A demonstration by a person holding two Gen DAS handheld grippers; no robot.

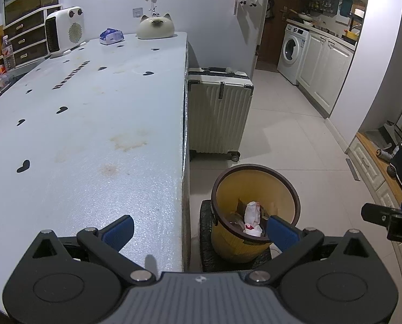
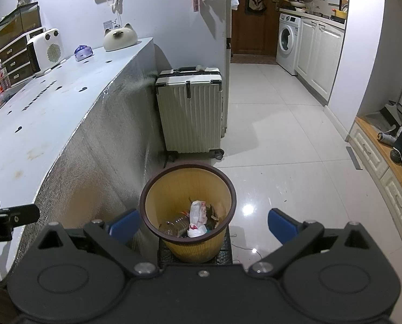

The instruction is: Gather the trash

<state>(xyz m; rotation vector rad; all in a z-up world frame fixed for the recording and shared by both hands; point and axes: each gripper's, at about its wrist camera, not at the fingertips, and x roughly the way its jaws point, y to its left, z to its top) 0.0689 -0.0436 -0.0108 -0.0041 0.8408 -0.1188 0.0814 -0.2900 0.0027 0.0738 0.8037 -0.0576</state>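
Both claws, left (image 1: pixel 199 229) and right (image 2: pixel 203 222), are spread apart and empty above the yellow ribbed plastic bin (image 2: pixel 188 210), which holds crumpled white wrappers (image 2: pixel 198 217). Nearby pale blue worktop (image 1: pixel 93 135) looks clear, so collecting seems nearly done.

A long pale table (image 1: pixel 93 124) with dark heart marks runs ahead on the left, backed by a grey wall (image 1: pixel 201 2). Beyond its far corner stands a ribbed cream suitcase (image 2: pixel 190 113). Glossy white floor tiles (image 2: pixel 276 140) stretch forward right toward a washing machine (image 2: pixel 287 43) beside white cabinets (image 2: pixel 319 56).
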